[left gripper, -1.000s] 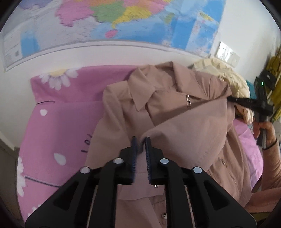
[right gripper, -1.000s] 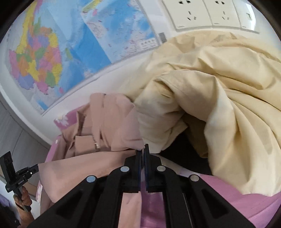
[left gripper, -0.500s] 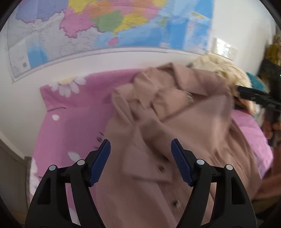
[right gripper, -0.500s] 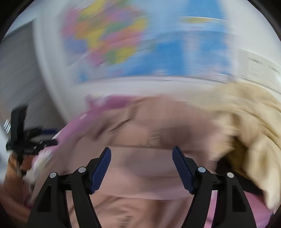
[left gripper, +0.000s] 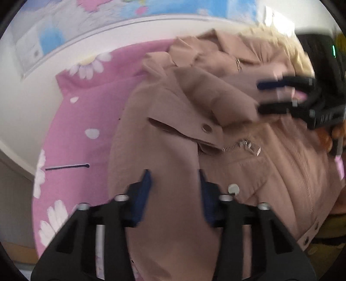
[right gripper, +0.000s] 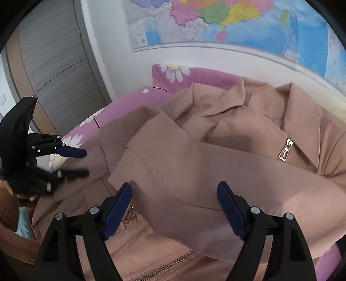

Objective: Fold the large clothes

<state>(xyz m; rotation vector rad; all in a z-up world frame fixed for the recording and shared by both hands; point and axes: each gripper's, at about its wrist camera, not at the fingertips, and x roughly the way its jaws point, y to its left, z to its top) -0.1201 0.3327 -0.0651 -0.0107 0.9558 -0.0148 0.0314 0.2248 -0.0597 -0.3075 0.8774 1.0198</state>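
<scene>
The left gripper [left gripper: 174, 180] is closing over a fold of the tan jacket [left gripper: 216, 134], pads not visibly pressing it, while the right gripper [right gripper: 174, 201], jaws opening wide, hovers above the folded-over sleeve [right gripper: 216, 173] of that jacket, spread on the pink daisy-print sheet [right gripper: 134, 101] below a wall map [right gripper: 216, 21]

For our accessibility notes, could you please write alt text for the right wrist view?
A tan zip-up jacket lies on a pink daisy-print sheet, one sleeve folded across its front. The right gripper hovers over that sleeve, jaws opening, nothing pinched; the left gripper is at the left edge. A map hangs behind.
</scene>
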